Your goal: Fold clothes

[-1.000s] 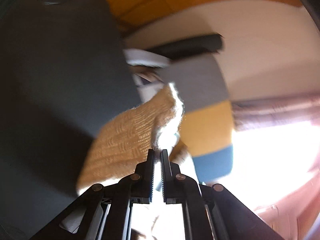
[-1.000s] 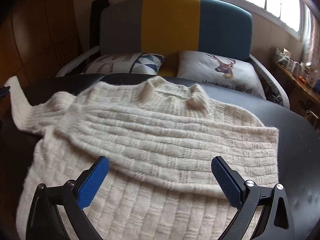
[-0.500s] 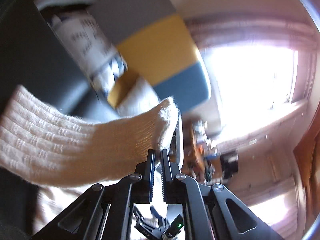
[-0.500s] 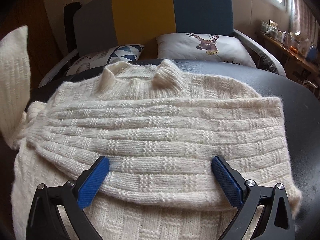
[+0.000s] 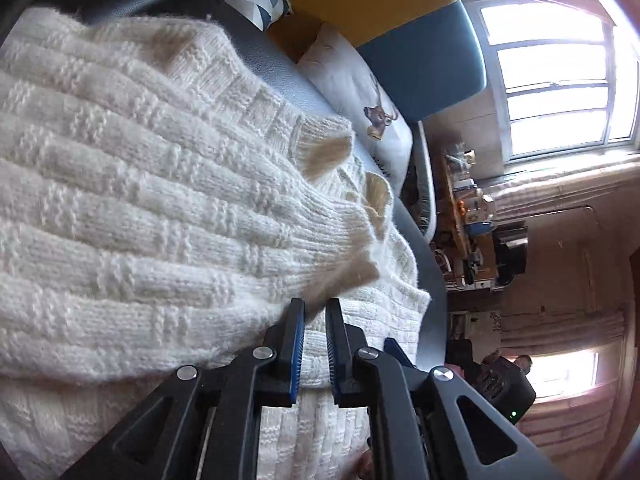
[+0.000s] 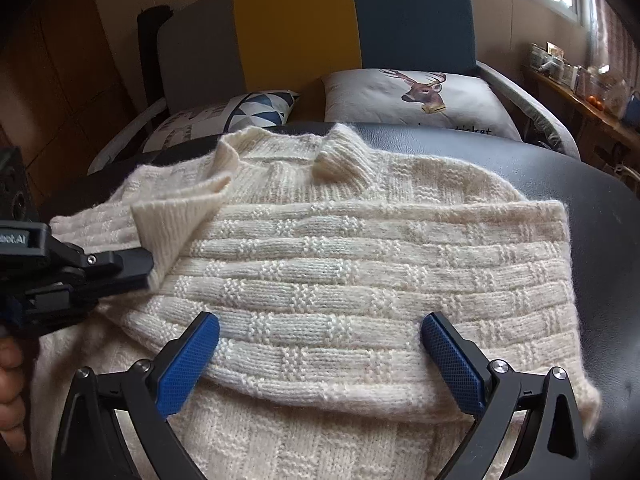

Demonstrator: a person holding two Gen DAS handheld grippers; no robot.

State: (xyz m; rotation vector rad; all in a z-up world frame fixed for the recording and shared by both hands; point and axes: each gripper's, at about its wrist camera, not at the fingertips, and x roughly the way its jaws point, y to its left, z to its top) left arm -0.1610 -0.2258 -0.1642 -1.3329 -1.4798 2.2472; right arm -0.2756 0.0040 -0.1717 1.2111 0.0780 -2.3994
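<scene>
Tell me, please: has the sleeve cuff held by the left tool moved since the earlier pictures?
Yes. In the right wrist view the cuff has come in from the left edge, toward the collar, and now lies on the sweater body.

Home living room — sofa (image 6: 352,28), cushions (image 6: 416,100)

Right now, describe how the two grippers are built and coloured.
Both are black plastic frames with silver screw heads at the joints and cutouts in the arms. The right gripper has blue cross-hatched pads on its fingers. The left gripper has narrow blue ridged pads; in the right wrist view its body bears partly cut-off white lettering.
</scene>
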